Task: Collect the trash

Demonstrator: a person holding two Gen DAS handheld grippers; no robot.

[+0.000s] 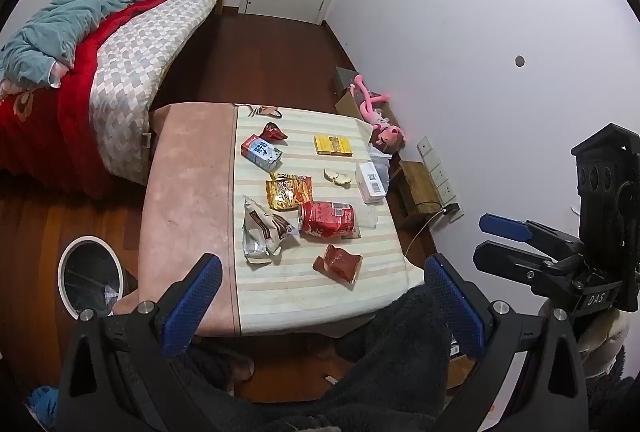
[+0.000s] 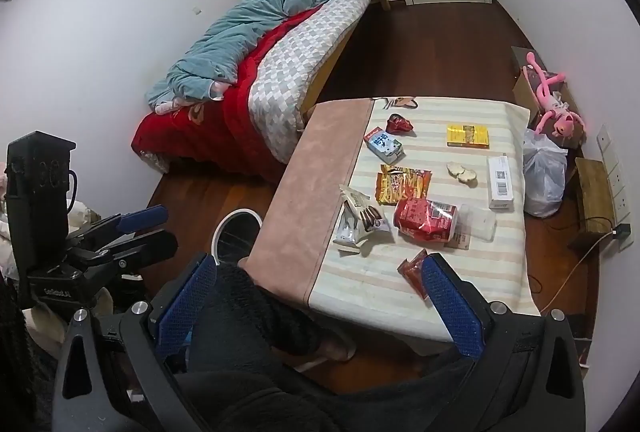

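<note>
**Both grippers wide and empty above the near edge of the littered table**

I'm looking down over the table, pink cloth on its left part, striped cloth on the rest, and all the trash sits on the stripes. My left gripper hangs over the near edge with its jaws spread wide, nothing between the blue pads. My right gripper is the same story: jaws fully apart, empty, poised over the near edge, its right pad overlapping my view of the red wrapper near the near edge.

Working back from there: the crushed red can lies on its side in the middle, touching a clear plastic cup on its right. Just left of the can is the white-and-brown snack bag, and behind both, the yellow snack packet. Further back, towards the far-left of the striped cloth, the milk carton lies flat with a crumpled red foil wrapper just behind it. The yellow box is near the far-right corner, two small pale scraps lie in front of it, and a white box runs along the right edge.

The bin, white-rimmed with a dark liner, stands on the floor off the table's near-left corner. A white plastic bag sits on the floor past the right edge.
</note>
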